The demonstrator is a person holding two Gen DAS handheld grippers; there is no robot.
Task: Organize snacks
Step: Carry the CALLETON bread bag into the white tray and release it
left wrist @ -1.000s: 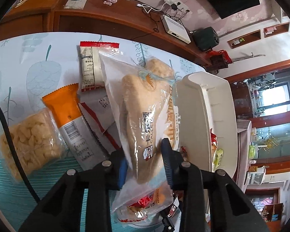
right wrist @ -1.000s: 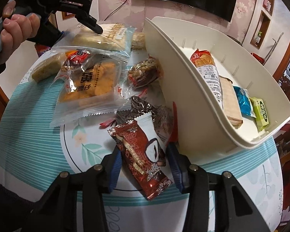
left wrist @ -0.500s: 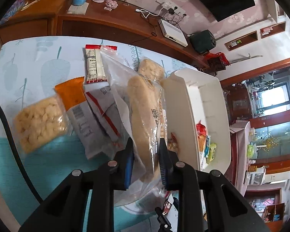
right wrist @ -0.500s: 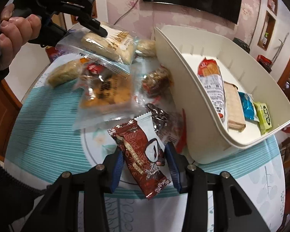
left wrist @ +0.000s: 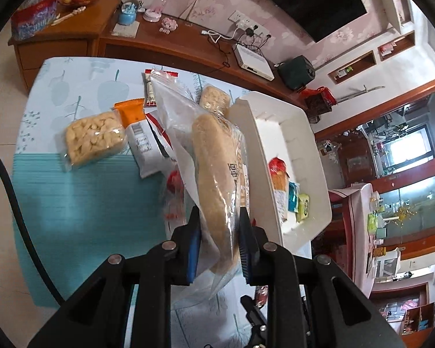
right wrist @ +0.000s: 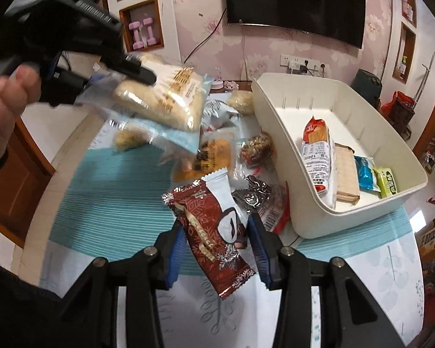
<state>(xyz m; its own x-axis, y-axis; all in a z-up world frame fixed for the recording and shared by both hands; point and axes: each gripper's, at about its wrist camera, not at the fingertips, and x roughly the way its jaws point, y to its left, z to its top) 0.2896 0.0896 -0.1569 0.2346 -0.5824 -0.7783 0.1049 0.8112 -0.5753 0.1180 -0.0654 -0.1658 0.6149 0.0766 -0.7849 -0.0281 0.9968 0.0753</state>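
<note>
My left gripper (left wrist: 219, 239) is shut on a clear bag of pale bread (left wrist: 214, 179) and holds it in the air above the table, left of the white bin (left wrist: 307, 133). The same bag (right wrist: 165, 101) shows in the right wrist view, high at the left. My right gripper (right wrist: 217, 242) is shut on a dark red and white snack packet (right wrist: 210, 223), lifted off the table just left of the white bin (right wrist: 278, 133). The bin holds an orange-topped packet (right wrist: 317, 150), a wafer pack, a blue packet and a green one.
Loose snacks lie on the table left of the bin: a puffed-rice block (left wrist: 94, 137), an orange-ended packet (left wrist: 137, 139), a yellow biscuit bag (right wrist: 211, 156), a brown nut bar (right wrist: 256, 148), a dark foil packet (right wrist: 255, 194). A wooden sideboard (left wrist: 159, 40) runs behind.
My left gripper has lifted the bread bag higher off the table. My right gripper has raised the red packet off the table. The bin has not moved.
</note>
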